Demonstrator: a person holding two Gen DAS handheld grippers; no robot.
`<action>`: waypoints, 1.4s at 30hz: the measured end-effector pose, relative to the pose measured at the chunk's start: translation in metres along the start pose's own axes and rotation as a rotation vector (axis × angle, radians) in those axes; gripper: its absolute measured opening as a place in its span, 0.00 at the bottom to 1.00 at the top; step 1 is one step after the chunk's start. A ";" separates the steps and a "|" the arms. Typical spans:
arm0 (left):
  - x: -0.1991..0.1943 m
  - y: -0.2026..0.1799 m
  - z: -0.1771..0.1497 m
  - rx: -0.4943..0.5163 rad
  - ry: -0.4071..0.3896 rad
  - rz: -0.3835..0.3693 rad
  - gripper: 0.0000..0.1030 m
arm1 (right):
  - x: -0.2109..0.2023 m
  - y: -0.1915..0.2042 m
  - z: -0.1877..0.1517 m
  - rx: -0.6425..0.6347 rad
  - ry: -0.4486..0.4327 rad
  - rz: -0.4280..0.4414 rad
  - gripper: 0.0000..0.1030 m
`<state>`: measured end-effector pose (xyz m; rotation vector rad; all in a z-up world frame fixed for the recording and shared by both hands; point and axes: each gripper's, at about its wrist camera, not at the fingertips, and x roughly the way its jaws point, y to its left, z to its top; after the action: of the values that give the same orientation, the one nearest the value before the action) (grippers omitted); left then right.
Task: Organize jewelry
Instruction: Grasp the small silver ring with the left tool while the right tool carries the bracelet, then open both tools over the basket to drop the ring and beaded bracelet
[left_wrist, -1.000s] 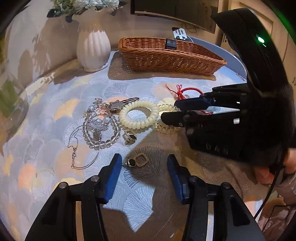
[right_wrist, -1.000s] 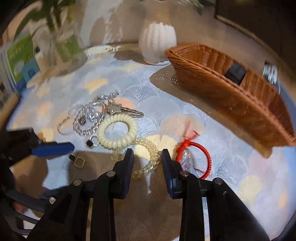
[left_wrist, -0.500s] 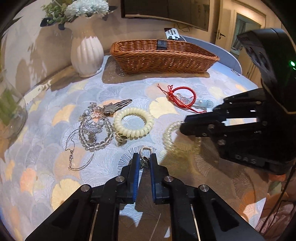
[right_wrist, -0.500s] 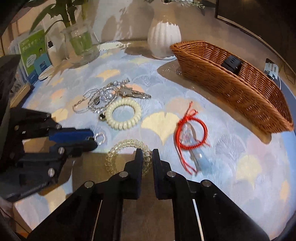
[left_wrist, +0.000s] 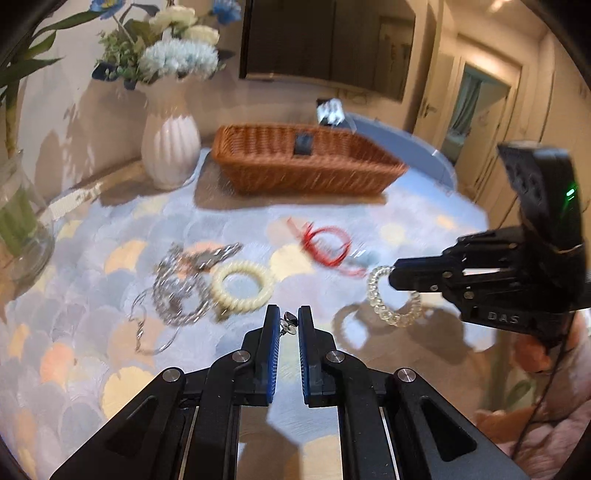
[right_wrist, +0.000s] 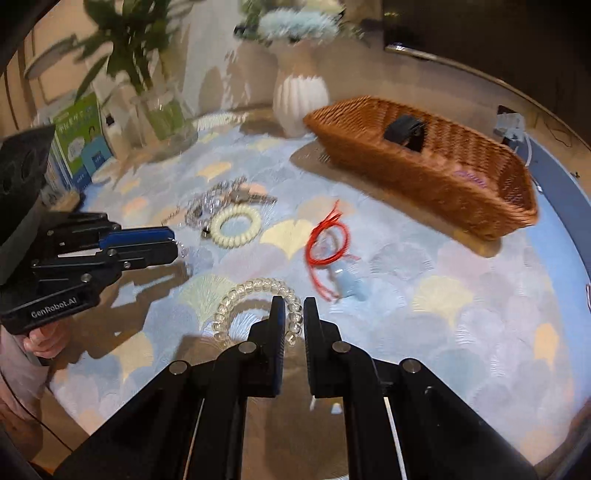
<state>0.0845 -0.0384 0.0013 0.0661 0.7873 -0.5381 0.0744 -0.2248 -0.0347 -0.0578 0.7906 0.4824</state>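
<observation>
My left gripper (left_wrist: 287, 320) is shut on a small gold earring (left_wrist: 289, 322) and holds it above the tablecloth; it shows in the right wrist view (right_wrist: 173, 245) too. My right gripper (right_wrist: 293, 314) is shut on a clear spiral bracelet (right_wrist: 255, 295), which hangs lifted off the table in the left wrist view (left_wrist: 388, 306). A cream spiral bracelet (left_wrist: 242, 290), a heap of silver chains and keys (left_wrist: 184, 284) and a red cord bracelet (left_wrist: 327, 245) lie on the cloth. A wicker basket (left_wrist: 306, 168) stands at the back.
A white ribbed vase (left_wrist: 170, 147) with flowers stands left of the basket. A glass vase (left_wrist: 18, 221) with green stems is at the far left. A black box (right_wrist: 404, 131) sits in the basket. Green booklets (right_wrist: 81, 140) stand at the table's left side.
Both grippers closed, the left on the earring and the right on the clear bracelet, and have now lifted them off the cloth. Both views have risen.
</observation>
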 end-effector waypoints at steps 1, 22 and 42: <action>-0.004 -0.001 0.004 -0.005 -0.013 -0.022 0.09 | -0.007 -0.006 0.001 0.016 -0.013 0.008 0.11; 0.055 -0.002 0.175 -0.020 -0.107 -0.117 0.09 | -0.032 -0.178 0.093 0.344 -0.131 -0.069 0.11; 0.191 0.053 0.203 -0.176 0.077 -0.127 0.09 | 0.118 -0.210 0.177 0.329 0.239 -0.145 0.11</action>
<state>0.3541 -0.1278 0.0068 -0.1275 0.9158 -0.5865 0.3557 -0.3251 -0.0183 0.1343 1.0842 0.2046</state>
